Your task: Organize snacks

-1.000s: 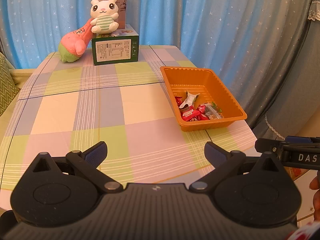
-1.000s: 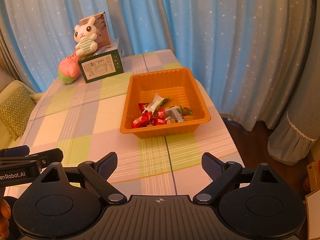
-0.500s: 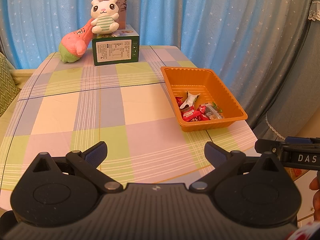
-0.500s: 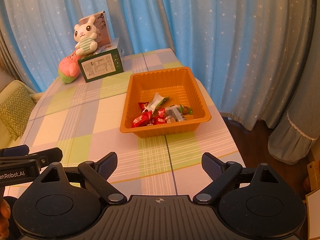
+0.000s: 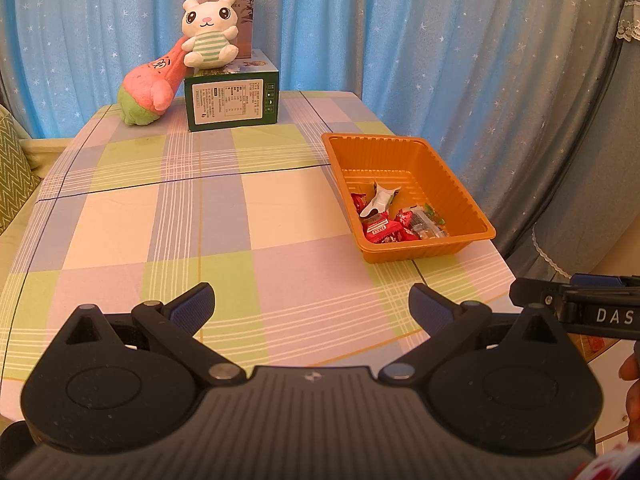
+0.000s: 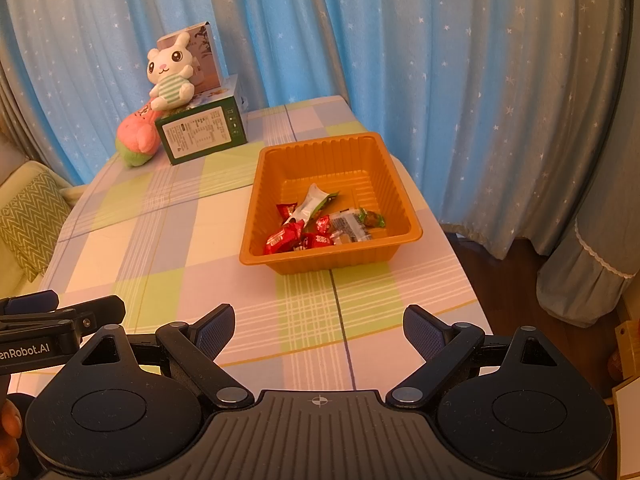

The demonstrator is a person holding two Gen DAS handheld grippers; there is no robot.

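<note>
Both grippers hover above the near edge of the bench point(image 5: 120, 216), empty. Left gripper point(image 5: 310, 304) jaws wide apart, nothing between them. Right gripper point(image 6: 318, 326) same, wide and empty. Orange tray point(image 6: 320, 258) sits on the right side of the bench, its right wall close to the bench's right edge, curtain point(image 6: 460, 80) just past it. Snacks point(image 6: 316, 228) lie bunched in the tray's near half: red wrappers, one white-green packet, a clear one; far half bare. Left and centre of the checked cloth open, no loose items. Far end: green box point(image 5: 232, 100) with white bunny plush point(image 5: 206, 36) on top, pink plush point(image 5: 150, 88) leaning at its left. Cushion point(image 6: 30, 220) off the left edge.
</note>
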